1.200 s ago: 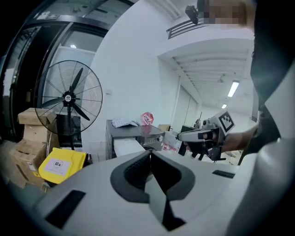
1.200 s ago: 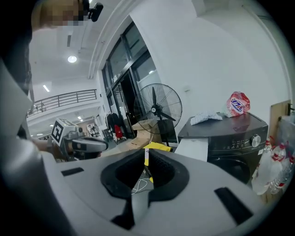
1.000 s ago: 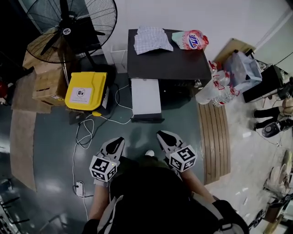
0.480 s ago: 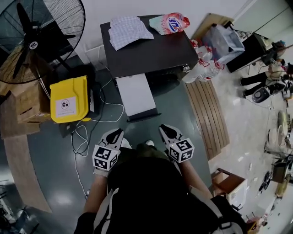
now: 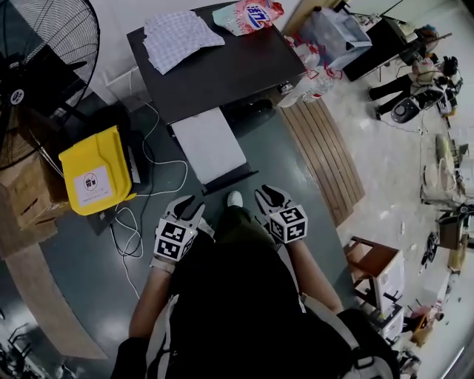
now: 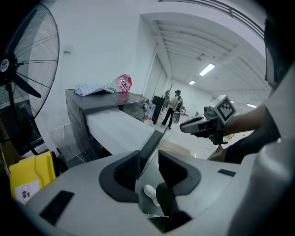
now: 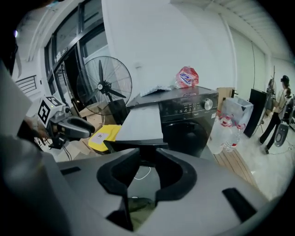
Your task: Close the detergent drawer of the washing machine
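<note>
Pulled-out detergent drawer (image 5: 209,145) sits just ahead of the left gripper (image 5: 188,205) and right gripper (image 5: 267,195), both with jaws opening, empty, touching nothing.

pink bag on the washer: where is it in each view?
Head view: pink bag, top edge, centre.
Left gripper view: bag, upper left of centre.
Right gripper view: bag, upper part, right of centre.
Shared landmark: fan, left of the bag in all three.

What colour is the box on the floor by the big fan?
The box is yellow; the head view shows it best.
</note>
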The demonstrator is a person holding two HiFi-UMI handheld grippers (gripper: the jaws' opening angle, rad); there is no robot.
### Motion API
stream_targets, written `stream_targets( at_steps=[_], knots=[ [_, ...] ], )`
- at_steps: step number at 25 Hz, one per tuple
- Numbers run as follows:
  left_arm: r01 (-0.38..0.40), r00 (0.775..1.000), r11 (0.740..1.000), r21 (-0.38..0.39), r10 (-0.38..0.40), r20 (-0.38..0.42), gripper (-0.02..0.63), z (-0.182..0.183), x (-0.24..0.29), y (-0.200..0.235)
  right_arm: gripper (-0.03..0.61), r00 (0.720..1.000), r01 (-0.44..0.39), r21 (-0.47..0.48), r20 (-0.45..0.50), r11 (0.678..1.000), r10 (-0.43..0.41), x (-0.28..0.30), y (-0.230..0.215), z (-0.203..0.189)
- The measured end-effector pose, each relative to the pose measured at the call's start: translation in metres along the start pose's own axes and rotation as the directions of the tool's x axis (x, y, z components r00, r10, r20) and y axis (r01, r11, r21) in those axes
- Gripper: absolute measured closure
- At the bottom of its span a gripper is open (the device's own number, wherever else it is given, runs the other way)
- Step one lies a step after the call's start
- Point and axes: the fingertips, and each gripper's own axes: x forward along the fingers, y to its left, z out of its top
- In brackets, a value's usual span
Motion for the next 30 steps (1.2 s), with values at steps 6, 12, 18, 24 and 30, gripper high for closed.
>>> stream_targets(
  at_steps=[6,12,18,24,30],
  knots=[
    [0.028,0.997,0.999,0.024,-0.026,-0.071,0.491,-0.006,0.028,0.007,0.440,0.998,-0.004,-0.037,-0.065,0.999,0.002,0.025,-0.020,-0.003],
    [0.026,0.991,1.000,-0.002,-0.026,-0.134,0.488,-0.009,0.047,0.011,0.426,0.988,-0.079,-0.048,-0.140,0.996,0.071,0.051,-0.036,-0.014],
    [0.064,0.991,0.995,-0.075,-0.073,-0.114,0.477,-0.012,0.055,0.011,0.428,0.972,-0.169,-0.064,-0.176,0.984,0.155,0.066,-0.038,-0.014],
    [0.088,0.989,0.992,-0.094,-0.098,-0.110,0.479,-0.014,0.055,0.009,0.428,0.963,-0.211,-0.089,-0.188,0.973,0.192,0.067,-0.038,-0.012],
    [0.106,0.985,0.991,-0.087,-0.117,-0.129,0.514,-0.017,0.061,0.002,0.430,0.952,-0.244,-0.074,-0.207,0.967,0.225,0.066,-0.038,-0.010]
  ],
)
